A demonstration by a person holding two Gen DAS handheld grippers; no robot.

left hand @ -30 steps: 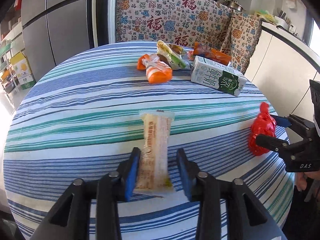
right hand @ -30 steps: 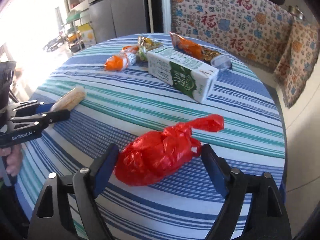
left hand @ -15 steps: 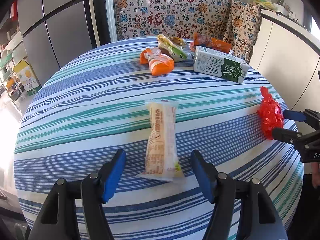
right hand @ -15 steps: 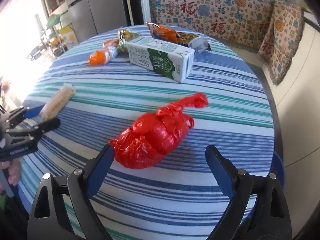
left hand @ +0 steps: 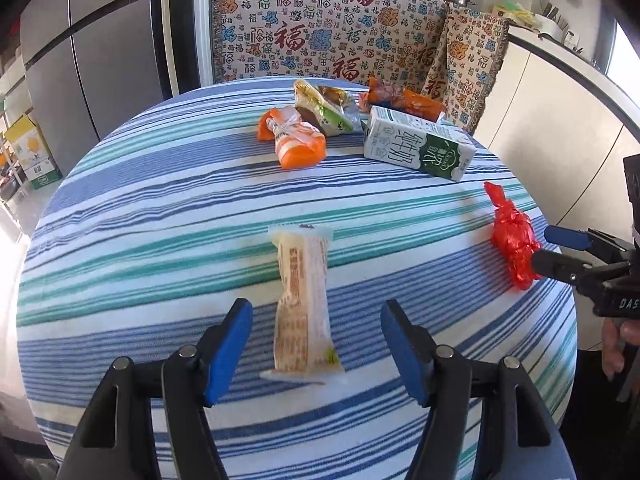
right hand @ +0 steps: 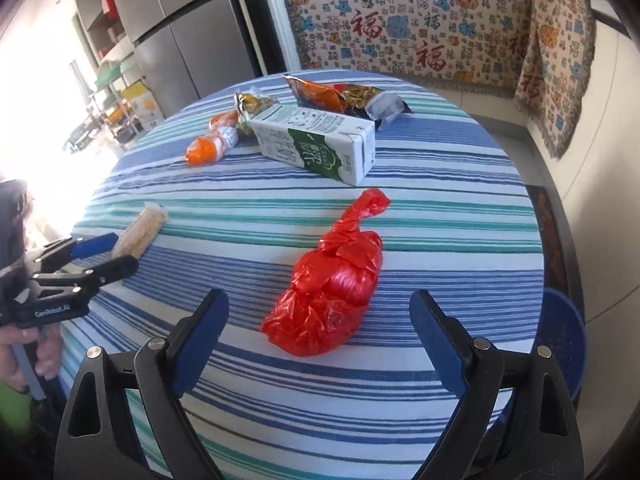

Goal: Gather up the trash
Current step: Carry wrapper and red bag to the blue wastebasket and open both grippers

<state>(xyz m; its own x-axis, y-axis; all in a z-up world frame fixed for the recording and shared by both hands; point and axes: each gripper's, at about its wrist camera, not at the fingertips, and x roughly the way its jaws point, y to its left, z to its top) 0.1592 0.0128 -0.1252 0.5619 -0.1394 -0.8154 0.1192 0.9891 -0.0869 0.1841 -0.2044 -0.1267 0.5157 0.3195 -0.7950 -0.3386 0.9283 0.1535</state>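
Round table under a blue, teal and white striped cloth; lying on it: pale snack wrapper, knotted red plastic bag, green-and-white milk carton on its side, orange wrapper, two crumpled snack bags behind

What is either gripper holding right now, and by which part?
Nothing is held. The left gripper stands open around the pale snack wrapper; the right gripper, jaws closing, straddles the red bag without touching.

Red "福" characters repeat across the patterned woven blanket at the far wall. "GenRobot.AI" is printed in white on the black left tongs; "DAS" shows on the black right tongs.
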